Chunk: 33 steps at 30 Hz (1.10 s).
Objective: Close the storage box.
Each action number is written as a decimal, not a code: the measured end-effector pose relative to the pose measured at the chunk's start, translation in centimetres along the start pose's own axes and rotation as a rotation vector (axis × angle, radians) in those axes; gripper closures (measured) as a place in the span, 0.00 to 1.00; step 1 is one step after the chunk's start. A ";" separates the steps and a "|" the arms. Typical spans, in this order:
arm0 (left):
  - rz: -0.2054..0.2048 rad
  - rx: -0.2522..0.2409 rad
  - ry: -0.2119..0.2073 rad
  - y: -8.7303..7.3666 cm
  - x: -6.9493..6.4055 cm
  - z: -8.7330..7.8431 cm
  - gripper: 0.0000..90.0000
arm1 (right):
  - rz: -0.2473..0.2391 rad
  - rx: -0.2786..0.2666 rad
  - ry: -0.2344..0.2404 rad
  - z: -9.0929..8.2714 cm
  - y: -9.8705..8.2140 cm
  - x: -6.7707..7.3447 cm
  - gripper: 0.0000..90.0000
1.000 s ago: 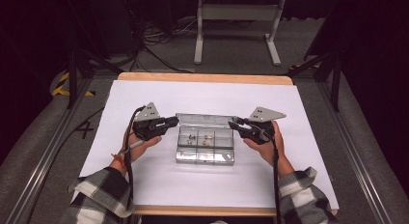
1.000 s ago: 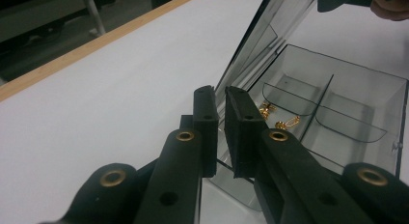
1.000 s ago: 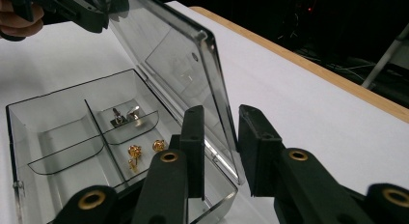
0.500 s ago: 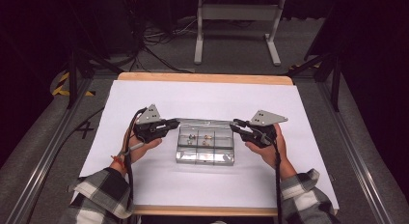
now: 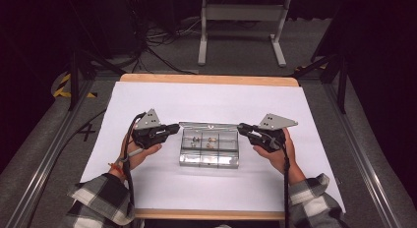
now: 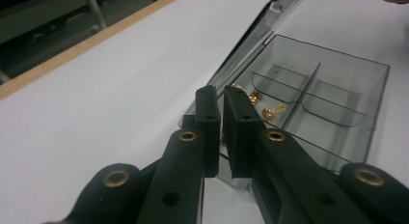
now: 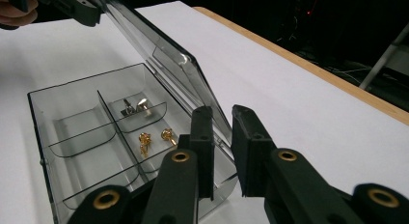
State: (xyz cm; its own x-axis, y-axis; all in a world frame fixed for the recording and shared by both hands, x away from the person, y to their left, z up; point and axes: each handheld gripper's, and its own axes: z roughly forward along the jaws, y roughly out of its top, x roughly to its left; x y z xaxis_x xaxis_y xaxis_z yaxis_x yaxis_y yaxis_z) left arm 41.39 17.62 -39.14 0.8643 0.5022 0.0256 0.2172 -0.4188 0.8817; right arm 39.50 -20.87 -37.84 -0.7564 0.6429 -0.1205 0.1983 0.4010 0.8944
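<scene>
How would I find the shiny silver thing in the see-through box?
Look at the white table, then the clear box between the two grippers. In a compartment next to the raised lid lies a silver piece; the pieces in the neighbouring compartment are gold.

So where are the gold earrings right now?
The gold earrings lie in a middle compartment of the open clear box, mid-table in the high view, between both grippers.

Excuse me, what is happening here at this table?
A person holds a gripper in each hand at the two ends of a clear plastic organizer box on a white table. The box's lid stands open, and small gold pieces lie in some compartments. The left gripper is nearly shut at the box's corner. The right gripper has just been closing, a small gap remaining.
</scene>
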 end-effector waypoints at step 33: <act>-0.022 0.004 -0.051 -0.5 -0.5 0.9 1.00 | 0.034 0.067 0.015 -2.0 -1.6 0.8 1.00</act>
State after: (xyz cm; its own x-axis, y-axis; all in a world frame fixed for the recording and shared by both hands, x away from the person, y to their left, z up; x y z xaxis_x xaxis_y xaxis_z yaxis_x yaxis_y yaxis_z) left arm 41.24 16.92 -40.00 0.8814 0.4720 -0.0185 0.2386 -0.4110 0.8799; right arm 37.35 -22.34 -38.50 -0.7580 0.6469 -0.0837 0.2648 0.4224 0.8669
